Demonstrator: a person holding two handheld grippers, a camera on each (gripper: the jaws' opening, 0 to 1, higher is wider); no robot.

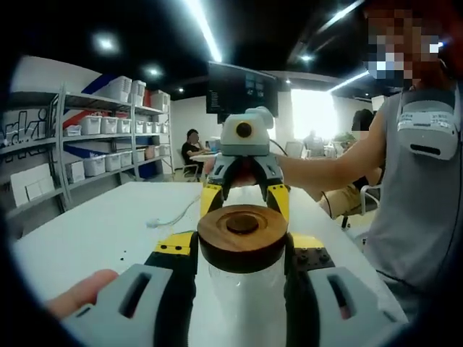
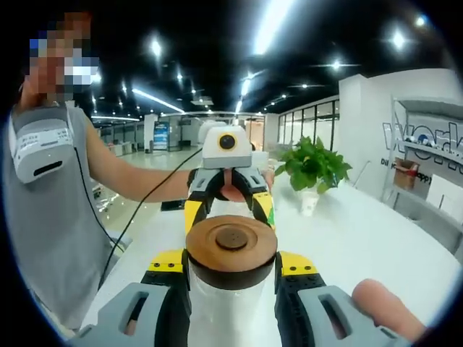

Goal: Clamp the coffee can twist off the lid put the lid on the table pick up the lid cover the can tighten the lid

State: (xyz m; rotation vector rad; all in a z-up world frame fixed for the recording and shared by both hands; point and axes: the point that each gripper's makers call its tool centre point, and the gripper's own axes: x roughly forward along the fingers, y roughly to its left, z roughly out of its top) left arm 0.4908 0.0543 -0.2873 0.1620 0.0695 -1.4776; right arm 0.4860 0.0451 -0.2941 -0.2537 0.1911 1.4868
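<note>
The lid [image 1: 242,233] is brown wood with a darker rim; the can [image 1: 242,303] is clear. Both grippers, left [image 1: 242,264] and right [image 2: 231,264], are grey, black, yellow-tipped. The table [image 1: 101,224] is white.

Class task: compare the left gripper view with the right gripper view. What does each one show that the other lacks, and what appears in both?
Left gripper view alone: shelves of white bins and a dark monitor. Right gripper view alone: a potted green plant on the white table. Both: the clear can with its wooden lid, jaws closed against it on each side, the other gripper facing from behind, and a person in a grey top.
</note>
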